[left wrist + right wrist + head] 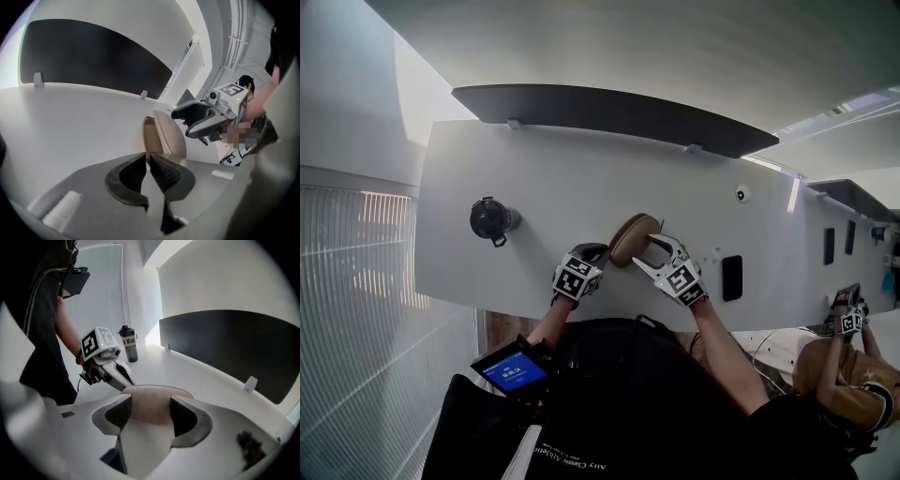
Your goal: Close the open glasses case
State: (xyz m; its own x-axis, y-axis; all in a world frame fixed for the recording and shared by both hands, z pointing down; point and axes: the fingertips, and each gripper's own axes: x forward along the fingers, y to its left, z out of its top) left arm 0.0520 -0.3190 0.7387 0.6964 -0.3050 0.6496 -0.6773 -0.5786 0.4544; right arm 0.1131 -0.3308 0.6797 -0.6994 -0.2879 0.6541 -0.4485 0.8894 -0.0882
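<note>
**Head view.** Tan glasses case [633, 239] standing on edge near the desk's [534, 178] front edge, about midway along. Left gripper [598, 251] at its left end, right gripper [647, 251] just beside its right. Black lidded bottle [492, 219] well apart, toward the left edge.

**Left gripper view.** Fingers [164, 171] almost together, pinching the case's thin rim, likely to anchor it against sliding. Shells appearing narrowly apart, so closing judged unfinished.

**Right gripper view.** Fingers [185, 416] spread wide, straddling the curved shell without pressing, holding nothing. Seemingly placed to push the lid home.
</note>
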